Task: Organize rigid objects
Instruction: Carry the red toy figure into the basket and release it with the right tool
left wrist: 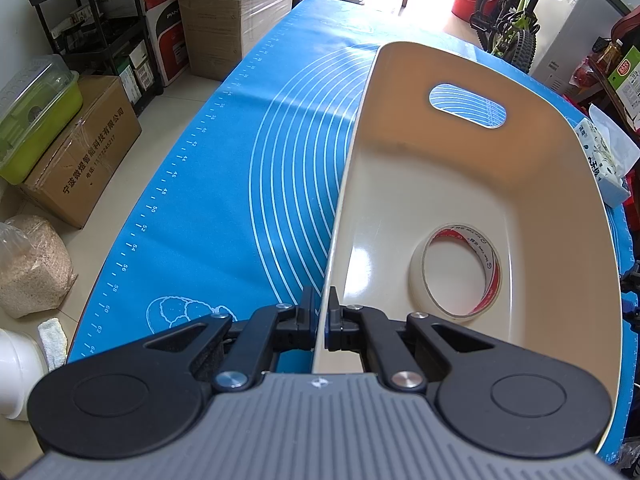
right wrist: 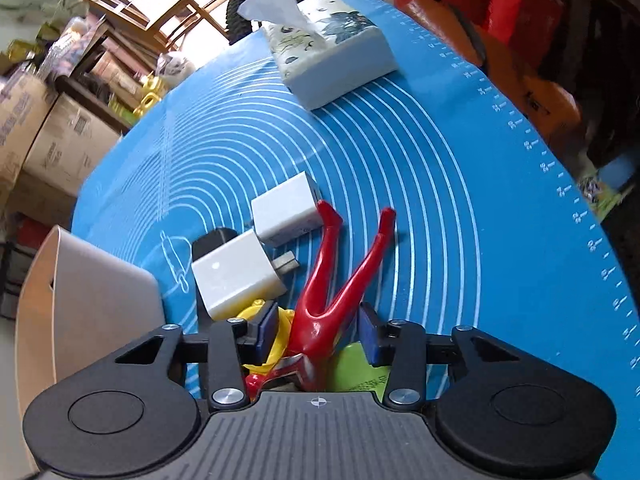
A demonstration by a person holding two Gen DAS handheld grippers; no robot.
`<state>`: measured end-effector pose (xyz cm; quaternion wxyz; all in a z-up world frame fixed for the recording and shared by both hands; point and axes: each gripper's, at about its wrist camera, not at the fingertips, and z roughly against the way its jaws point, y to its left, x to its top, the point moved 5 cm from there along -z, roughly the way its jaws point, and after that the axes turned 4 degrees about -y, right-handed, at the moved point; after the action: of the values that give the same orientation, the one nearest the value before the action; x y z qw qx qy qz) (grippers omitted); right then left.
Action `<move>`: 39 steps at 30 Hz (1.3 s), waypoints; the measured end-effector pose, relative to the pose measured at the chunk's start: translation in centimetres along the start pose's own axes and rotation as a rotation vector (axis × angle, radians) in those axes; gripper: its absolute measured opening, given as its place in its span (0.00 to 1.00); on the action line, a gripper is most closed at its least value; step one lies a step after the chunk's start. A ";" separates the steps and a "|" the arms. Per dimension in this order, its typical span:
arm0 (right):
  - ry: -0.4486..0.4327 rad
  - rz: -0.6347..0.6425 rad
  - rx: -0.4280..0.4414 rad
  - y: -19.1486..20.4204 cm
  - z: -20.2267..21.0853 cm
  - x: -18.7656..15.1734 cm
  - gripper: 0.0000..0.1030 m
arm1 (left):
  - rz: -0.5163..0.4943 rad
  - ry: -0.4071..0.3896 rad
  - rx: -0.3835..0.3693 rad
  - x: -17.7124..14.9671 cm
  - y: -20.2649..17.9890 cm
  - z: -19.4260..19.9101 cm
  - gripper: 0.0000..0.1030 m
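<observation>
Red figurine (right wrist: 320, 312) lies legs-forward on blue mat (right wrist: 440, 200) on table, between spread fingers of right gripper (right wrist: 318, 334), pads not touching it. Right wrist view alone shows two white chargers (right wrist: 256, 248), yellow piece (right wrist: 276, 332), green item (right wrist: 356, 368), tissue pack (right wrist: 332, 56). Left wrist view alone shows left gripper (left wrist: 320, 322) clamped on cream bin (left wrist: 460, 184) wall, tape roll (left wrist: 456, 272) inside bin.

The wide blue silicone mat (left wrist: 224, 184) lies open left of the cream plastic bin (left wrist: 472, 200). In the bin, only a clear tape roll (left wrist: 456, 272) takes floor. Two white plastic chargers (right wrist: 260, 252) and a red plastic figure (right wrist: 332, 280) crowd the right gripper (right wrist: 318, 330).
</observation>
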<state>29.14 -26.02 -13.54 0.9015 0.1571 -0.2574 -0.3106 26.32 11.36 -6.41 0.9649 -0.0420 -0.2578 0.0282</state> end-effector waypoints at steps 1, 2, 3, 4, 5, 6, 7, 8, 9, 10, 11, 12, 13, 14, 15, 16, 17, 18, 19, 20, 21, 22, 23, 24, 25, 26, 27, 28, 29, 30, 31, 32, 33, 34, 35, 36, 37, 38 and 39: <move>-0.002 -0.008 0.007 0.0 -0.1 0.1 0.44 | 0.000 0.000 0.000 0.0 0.0 0.0 0.06; -0.003 -0.014 0.018 0.0 -0.1 0.2 0.42 | 0.001 0.001 -0.001 0.0 -0.1 0.0 0.06; -0.006 -0.017 0.017 -0.1 0.0 0.2 0.41 | 0.002 0.001 -0.001 0.0 -0.1 0.0 0.06; -0.014 -0.014 0.014 -0.1 0.0 0.2 0.40 | 0.002 0.002 -0.001 0.0 0.0 0.0 0.06; -0.023 -0.007 0.016 0.0 0.1 0.2 0.39 | 0.002 0.002 -0.001 0.0 -0.2 0.0 0.06; -0.034 0.000 0.023 0.0 0.3 0.2 0.36 | 0.002 0.002 0.000 0.0 -0.1 0.0 0.06; -0.042 0.004 0.035 0.2 0.5 0.2 0.35 | 0.001 0.002 0.000 0.0 -0.1 0.0 0.06; -0.048 0.011 0.038 0.3 0.7 0.2 0.35 | 0.001 0.001 0.000 0.0 -0.1 0.0 0.06; -0.051 0.022 0.039 0.5 0.8 0.2 0.35 | 0.001 0.002 0.000 0.0 -0.1 0.0 0.06; -0.051 0.030 0.041 0.7 0.9 0.3 0.35 | 0.001 0.002 0.000 0.0 0.0 0.0 0.06; -0.055 0.036 0.043 0.9 1.1 0.3 0.35 | 0.002 0.002 0.000 0.0 0.0 0.0 0.06; -0.067 0.039 0.046 1.1 1.3 0.4 0.35 | 0.001 0.002 0.000 0.0 -0.1 0.0 0.06; -0.074 0.039 0.058 1.3 1.6 0.5 0.35 | 0.001 0.002 0.000 0.0 0.0 0.0 0.06; -0.078 0.039 0.070 1.4 1.9 0.5 0.35 | 0.001 0.002 0.000 0.0 -0.1 0.0 0.06; -0.081 0.044 0.077 1.7 2.2 0.6 0.35 | 0.001 0.002 0.000 0.0 0.0 0.0 0.06; -0.082 0.055 0.083 1.9 2.5 0.6 0.35 | 0.001 0.002 0.001 0.0 -0.1 0.0 0.06; -0.085 0.067 0.091 2.2 2.9 0.7 0.35 | 0.001 0.001 0.001 0.0 -0.1 0.0 0.06; -0.090 0.077 0.099 2.6 3.4 0.7 0.35 | 0.001 0.002 0.001 0.0 0.0 0.0 0.06; -0.097 0.087 0.108 2.9 4.0 0.8 0.35 | 0.001 0.002 0.000 0.0 0.0 0.0 0.06; -0.106 0.097 0.118 3.2 4.6 0.9 0.35 | 0.001 0.002 0.001 0.0 -0.1 0.0 0.06; -0.116 0.109 0.127 3.6 5.2 0.9 0.35 | 0.002 0.001 0.001 0.0 -0.1 0.0 0.06; -0.127 0.124 0.133 4.1 5.8 1.0 0.35 | 0.002 0.001 0.001 0.0 0.0 0.0 0.06; -0.138 0.137 0.142 4.6 6.4 1.0 0.35 | 0.000 0.001 0.001 0.0 -0.1 0.0 0.06; -0.149 0.147 0.151 5.1 7.1 1.0 0.35 | 0.000 0.001 0.001 0.0 -0.1 0.0 0.06; -0.159 0.159 0.159 5.7 7.6 1.1 0.35 | 0.000 0.001 0.001 0.0 -0.1 0.0 0.06; -0.171 0.171 0.167 6.3 8.1 1.1 0.35 | 0.001 0.001 0.001 -0.1 -0.1 0.0 0.06; -0.183 0.184 0.176 7.0 8.6 1.2 0.35 | 0.001 0.001 0.001 -0.1 -0.2 0.0 0.06; -0.197 0.199 0.184 7.8 9.0 1.2 0.35 | 0.001 0.001 0.001 -0.1 -0.1 0.0 0.06; -0.213 0.218 0.189 8.6 9.4 1.1 0.35 | 0.000 0.001 0.001 -0.1 -0.2 0.0 0.06; -0.227 0.238 0.198 9.5 9.8 1.1 0.35 | 0.000 0.001 0.002 -0.1 -0.2 0.0 0.06; -0.237 0.254 0.210 10.4 10.2 0.9 0.35 | -0.001 0.001 0.001 -0.1 -0.1 0.0 0.06; -0.243 0.271 0.223 11.4 10.4 0.8 0.35 | -0.001 0.002 0.001 -0.1 -0.1 -0.1 0.06; -0.245 0.293 0.235 12.4 10.5 0.6 0.35 | 0.000 0.002 0.000 -0.1 -0.2 -0.1 0.06; -0.248 0.315 0.245 13.3 10.6 0.3 0.35 | 0.001 0.003 -0.001 -0.1 -0.1 -0.1 0.06; -0.252 0.334 0.254 14.3 10.7 -0.1 0.35 | 0.002 0.003 -0.001 -0.2 -0.2 -0.1 0.05; -0.253 0.348 0.266 15.2 10.7 -0.4 0.35 | 0.001 0.003 -0.001 -0.2 -0.2 -0.1 0.05; -0.251 0.357 0.279 16.0 10.6 -0.6 0.35 | 0.000 0.003 0.000 -0.2 -0.1 -0.1 0.05; -0.246 0.364 0.292 16.8 10.5 -0.9 0.35 | -0.001 0.003 0.000 -0.2 -0.2 -0.1 0.05; -0.238 0.374 0.304 17.5 10.3 -1.3 0.35 | -0.001 0.003 0.000 -0.2 -0.3 -0.1 0.05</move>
<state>30.82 -13.16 2.20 0.8725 0.2029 -0.4299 -0.1126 26.24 11.08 -6.60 0.9653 -0.0419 -0.2563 0.0278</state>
